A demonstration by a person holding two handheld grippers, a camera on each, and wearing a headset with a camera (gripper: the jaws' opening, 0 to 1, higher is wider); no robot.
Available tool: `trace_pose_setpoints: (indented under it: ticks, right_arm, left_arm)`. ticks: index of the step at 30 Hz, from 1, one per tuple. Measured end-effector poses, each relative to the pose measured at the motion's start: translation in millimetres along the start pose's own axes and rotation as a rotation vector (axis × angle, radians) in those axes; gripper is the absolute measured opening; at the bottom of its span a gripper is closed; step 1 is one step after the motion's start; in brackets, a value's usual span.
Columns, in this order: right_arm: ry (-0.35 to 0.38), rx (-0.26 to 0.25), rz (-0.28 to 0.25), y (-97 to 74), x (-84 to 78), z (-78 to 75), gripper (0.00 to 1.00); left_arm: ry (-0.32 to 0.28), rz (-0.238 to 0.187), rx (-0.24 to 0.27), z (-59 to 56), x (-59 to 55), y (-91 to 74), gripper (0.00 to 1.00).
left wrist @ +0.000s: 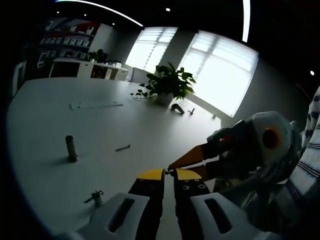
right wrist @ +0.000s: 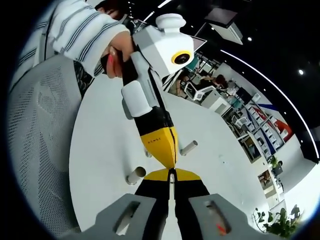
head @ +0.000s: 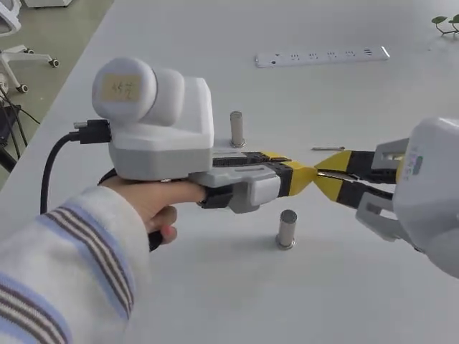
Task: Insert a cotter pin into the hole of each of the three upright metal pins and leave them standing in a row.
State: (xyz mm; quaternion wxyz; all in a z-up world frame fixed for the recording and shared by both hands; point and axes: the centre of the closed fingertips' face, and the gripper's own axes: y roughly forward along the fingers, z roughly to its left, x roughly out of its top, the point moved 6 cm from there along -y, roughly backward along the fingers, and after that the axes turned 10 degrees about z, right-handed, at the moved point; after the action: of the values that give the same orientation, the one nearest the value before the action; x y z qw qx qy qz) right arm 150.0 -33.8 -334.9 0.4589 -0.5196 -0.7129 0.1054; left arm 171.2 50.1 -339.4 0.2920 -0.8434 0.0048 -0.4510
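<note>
The jaws of the right gripper [head: 319, 174] are pressed on a cotter pin [right wrist: 171, 176]. It is a thin grey metal sliver, held lengthwise between the yellow tips. The jaws of the left gripper [left wrist: 168, 172] are pressed together to a point. They meet the right jaws tip to tip, above the bench [head: 215, 301]. I cannot tell if they also pinch the end of the cotter pin. There is small dark lettering on the yellow left jaw in the right gripper view, too small to read.

Just below the meeting tips, on the person's side, stands the near metal pin [head: 287, 228]. It is a short, plain grey cylinder, upright. Behind the left jaws stands the far metal pin [head: 237, 129], of the same kind and also upright. Beside the left jaws, low in the left gripper view, is a third metal pin [left wrist: 95, 197] with a thin piece across its top. It is too small to say more.

Beyond the right jaws a second cotter pin [head: 328, 149] lies flat on the bench. Well past it is a white power strip [head: 323, 56].
</note>
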Motion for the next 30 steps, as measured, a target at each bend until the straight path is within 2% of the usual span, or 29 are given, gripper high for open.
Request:
trace_pose_setpoints:
  ticks: [10, 12, 13, 18, 25, 30]
  right_arm:
    - [-0.046, 0.008, 0.007, 1.4, 1.7, 7.0, 0.00]
    - [-0.042, 0.016, 0.007, 1.4, 1.6, 8.5, 0.00]
    - [-0.037, 0.021, 0.003, 1.2, 1.9, 9.4, 0.00]
    - [-0.027, 0.025, -0.007, -0.3, 1.4, 10.6, 0.00]
    - [-0.038, 0.018, -0.031, -2.6, -1.0, 9.8, 0.00]
    - [-0.037, 0.036, -0.033, -2.6, -3.3, 9.9, 0.00]
  left_arm:
    - [0.008, 0.046, -0.001, 0.9, -5.3, -0.8, 0.00]
    - [0.020, 0.062, -0.004, 0.2, -7.0, -1.3, 0.00]
    - [0.046, 0.070, -0.010, 0.0, -7.6, -2.2, 0.00]
    - [0.077, 0.077, -0.003, -2.7, -7.8, -2.4, 0.00]
    - [0.062, 0.079, -0.005, -2.6, -7.2, -2.8, 0.00]
    - [0.074, 0.085, -0.001, -4.7, -8.8, -0.5, 0.00]
